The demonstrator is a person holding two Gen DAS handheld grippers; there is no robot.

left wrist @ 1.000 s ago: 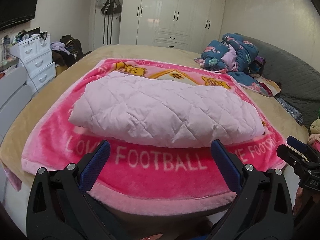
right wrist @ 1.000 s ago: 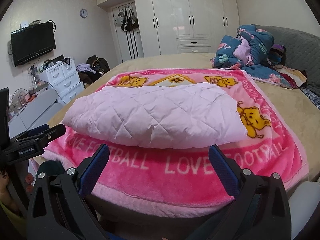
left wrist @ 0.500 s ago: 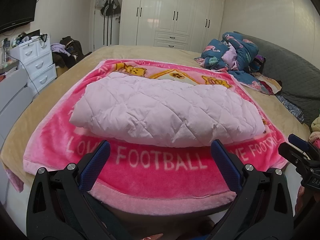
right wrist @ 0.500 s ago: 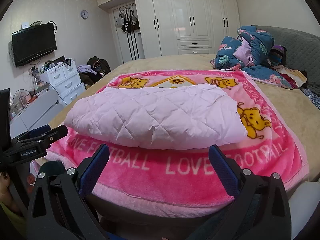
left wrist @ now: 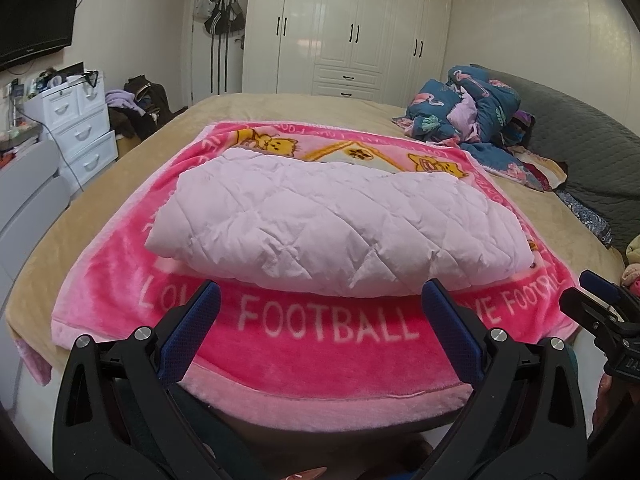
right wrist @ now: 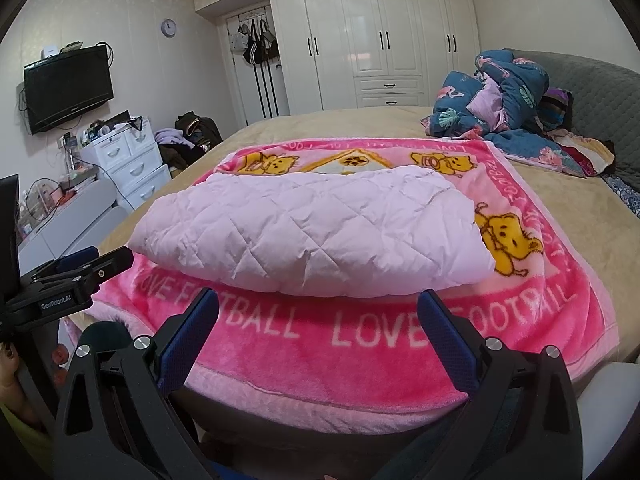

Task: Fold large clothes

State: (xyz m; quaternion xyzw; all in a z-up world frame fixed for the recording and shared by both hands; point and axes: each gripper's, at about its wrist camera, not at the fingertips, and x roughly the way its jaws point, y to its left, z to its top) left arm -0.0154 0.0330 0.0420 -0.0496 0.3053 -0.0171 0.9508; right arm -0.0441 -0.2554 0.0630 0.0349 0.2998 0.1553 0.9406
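Left gripper [left wrist: 320, 300]: nearest the left wrist camera, jaws spread wide and holding nothing; its blue pads [left wrist: 192, 332] hang over the near band of the blanket, short of the garment.
Right gripper [right wrist: 318, 300]: nearest the right wrist camera, jaws likewise spread wide and empty, over the same near band; it also shows at the right edge of the left wrist view, just as the left gripper shows at the left edge of the right wrist view.
Pink blanket [left wrist: 320, 360]: fleece, spread flat on the bed, its near hem hanging over the bed edge just beneath both grippers; the white lettering FOOTBALL runs between the fingers and the garment.
Quilted garment [left wrist: 332, 224]: pale pink, puffy, folded into a wide bundle lying crosswise on the middle of the blanket; its near folded edge sits just beyond the fingertips of both grippers, apart from them, not touched.
Bed [right wrist: 592, 232]: tan cover showing around the blanket on all sides.
Blue bedding heap [right wrist: 504, 108]: crumpled at the far right of the bed, well apart from the garment, against a grey headboard [right wrist: 600, 92].
White drawers [right wrist: 132, 160]: far left, beside the bed.
Wardrobe [right wrist: 384, 40]: white doors along the back wall.
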